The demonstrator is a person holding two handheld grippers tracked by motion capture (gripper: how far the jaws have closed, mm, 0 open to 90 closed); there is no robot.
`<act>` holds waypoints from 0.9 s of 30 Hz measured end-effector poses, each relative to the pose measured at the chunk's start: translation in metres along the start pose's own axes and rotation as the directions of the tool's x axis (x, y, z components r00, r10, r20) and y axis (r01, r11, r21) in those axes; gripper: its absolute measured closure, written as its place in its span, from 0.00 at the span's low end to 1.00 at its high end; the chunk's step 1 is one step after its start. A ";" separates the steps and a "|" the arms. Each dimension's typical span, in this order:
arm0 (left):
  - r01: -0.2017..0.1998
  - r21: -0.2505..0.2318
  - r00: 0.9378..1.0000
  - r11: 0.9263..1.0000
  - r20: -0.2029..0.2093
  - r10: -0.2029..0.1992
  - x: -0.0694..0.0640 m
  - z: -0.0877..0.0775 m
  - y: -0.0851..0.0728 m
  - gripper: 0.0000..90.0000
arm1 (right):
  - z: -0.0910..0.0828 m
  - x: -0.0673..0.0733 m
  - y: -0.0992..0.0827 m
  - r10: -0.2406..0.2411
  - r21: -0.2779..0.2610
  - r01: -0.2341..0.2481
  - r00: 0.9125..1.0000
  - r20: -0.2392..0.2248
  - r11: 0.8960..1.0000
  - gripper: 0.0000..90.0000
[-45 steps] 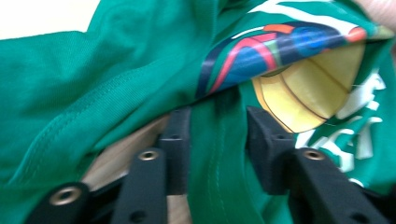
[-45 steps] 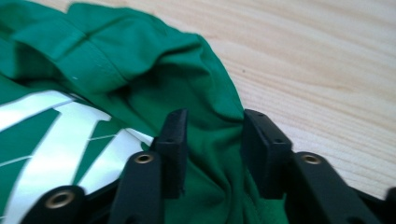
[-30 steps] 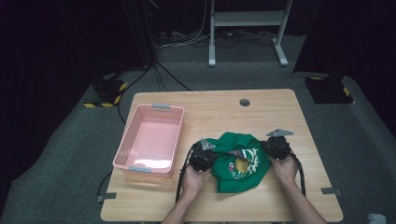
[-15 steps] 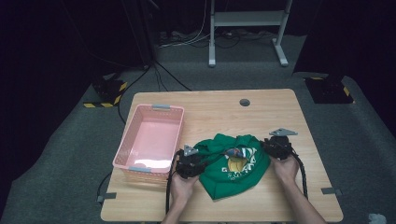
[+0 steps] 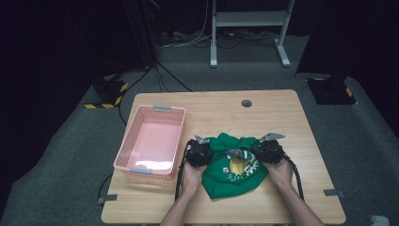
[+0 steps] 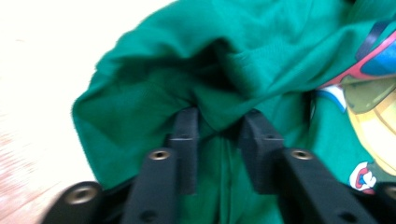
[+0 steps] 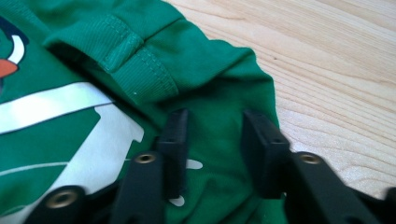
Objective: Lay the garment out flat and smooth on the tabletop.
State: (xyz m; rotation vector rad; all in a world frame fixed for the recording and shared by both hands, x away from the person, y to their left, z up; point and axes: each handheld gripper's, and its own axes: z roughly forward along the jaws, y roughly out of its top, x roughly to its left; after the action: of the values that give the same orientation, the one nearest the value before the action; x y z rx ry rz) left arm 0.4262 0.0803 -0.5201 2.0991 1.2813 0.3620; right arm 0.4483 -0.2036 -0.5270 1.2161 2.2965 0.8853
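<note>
A crumpled green shirt with a cartoon print lies on the wooden table, in front of the person. My left gripper is at the shirt's left edge. Its jaws have just been closing, and a raised fold of green cloth sits between the tips of the left gripper, which still stand apart. My right gripper is at the shirt's right edge. Its jaws have just been opening, and the right gripper hovers with spread tips over flat cloth near the ribbed collar.
A pink plastic basket stands on the table just left of the left hand. Bare wood extends right of and beyond the shirt. A round grommet sits near the far edge.
Both grippers have let go of the cloth. The left hand swung out to the left, then came back up to the shirt's left edge. The shirt lies wider and flatter than before.
</note>
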 end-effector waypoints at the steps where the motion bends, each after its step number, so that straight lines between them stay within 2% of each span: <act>1: -0.014 0.010 1.000 1.000 -0.004 0.014 -0.001 0.002 0.001 0.82 | 0.000 0.000 0.000 -0.006 0.001 0.006 1.000 0.000 1.000 0.74; 4: -0.039 0.024 0.999 0.999 -0.010 0.039 -0.003 0.003 0.005 0.91 | 0.000 0.001 0.000 -0.036 0.001 0.036 0.999 0.011 0.999 0.87; 6: -0.048 0.016 0.999 0.999 -0.012 0.049 -0.004 0.001 0.008 0.93 | 0.000 0.002 0.000 -0.051 0.002 0.051 0.999 0.017 0.999 0.92; 9: -0.050 -0.006 0.999 0.999 -0.003 0.050 -0.003 -0.005 0.009 0.94 | -0.001 0.000 -0.001 -0.040 0.000 0.040 0.999 0.008 0.999 0.95; 15: -0.028 -0.077 0.998 0.997 0.045 0.032 0.000 -0.026 0.016 0.94 | -0.011 -0.005 0.000 -0.030 -0.035 0.030 1.000 0.001 0.999 0.97; 17: -0.029 -0.099 0.999 0.995 0.038 0.033 0.002 -0.034 0.019 0.95 | -0.015 -0.009 0.000 -0.025 -0.042 0.025 1.000 0.011 0.999 0.99; 20: -0.010 -0.115 0.998 0.993 0.056 0.017 0.008 -0.043 0.021 0.94 | -0.018 -0.020 -0.005 0.005 -0.035 -0.004 1.000 0.028 0.999 1.00; 21: -0.015 -0.118 0.998 0.993 0.058 0.022 0.009 -0.045 0.022 0.94 | -0.019 -0.024 -0.007 0.017 -0.032 -0.016 0.999 0.033 0.999 1.00; 24: -0.039 -0.118 0.998 0.992 0.053 0.046 0.005 -0.044 0.025 0.94 | -0.022 -0.030 -0.010 0.038 -0.044 -0.037 0.999 0.026 0.998 0.99; 27: -0.039 -0.114 0.997 0.993 0.061 0.046 0.002 -0.039 0.027 0.94 | -0.022 -0.023 -0.009 0.036 -0.069 -0.037 0.999 -0.016 0.997 0.89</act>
State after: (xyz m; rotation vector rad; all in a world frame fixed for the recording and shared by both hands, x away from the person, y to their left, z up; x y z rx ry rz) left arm 0.4247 0.0887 -0.4735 2.0289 1.1541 0.3739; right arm 0.4419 -0.2344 -0.5165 1.2289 2.2427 0.9814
